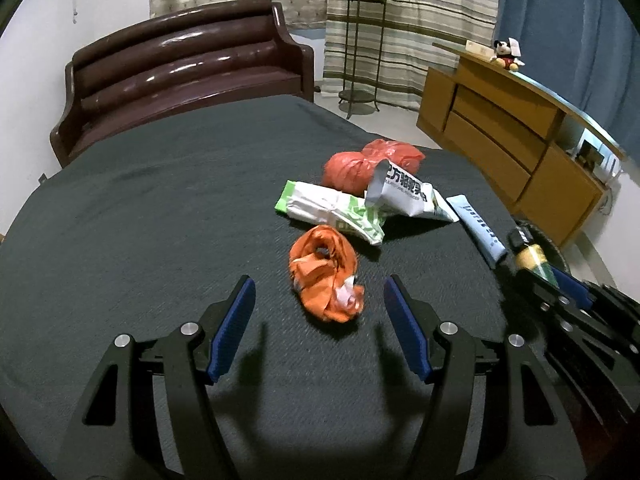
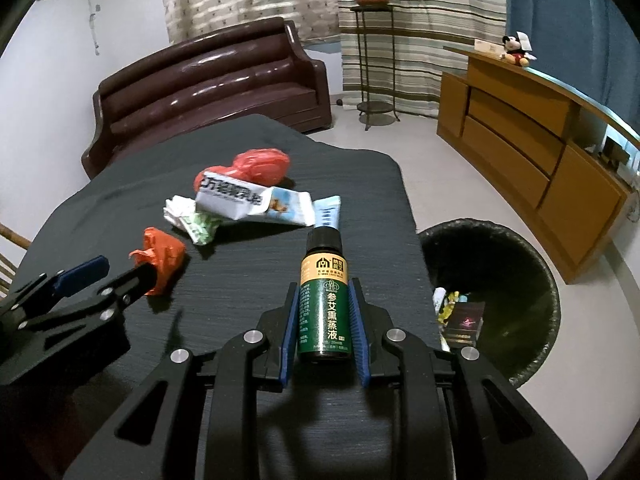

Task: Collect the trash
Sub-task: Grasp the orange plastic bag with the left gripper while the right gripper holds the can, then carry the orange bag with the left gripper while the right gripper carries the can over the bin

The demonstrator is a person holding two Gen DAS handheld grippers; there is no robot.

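My right claw [image 2: 324, 320] pinches the stiff, slick little bottle [image 2: 324, 300] mid-body; left claw [image 1: 320, 320] spread before the soft orange wrapper [image 1: 326, 276], frame centre.

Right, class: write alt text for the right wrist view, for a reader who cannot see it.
The right gripper holds a small green bottle upright above a dark table, beside a black bin on the floor. Further back lie crumpled wrappers, and the left gripper reaches toward an orange wrapper.
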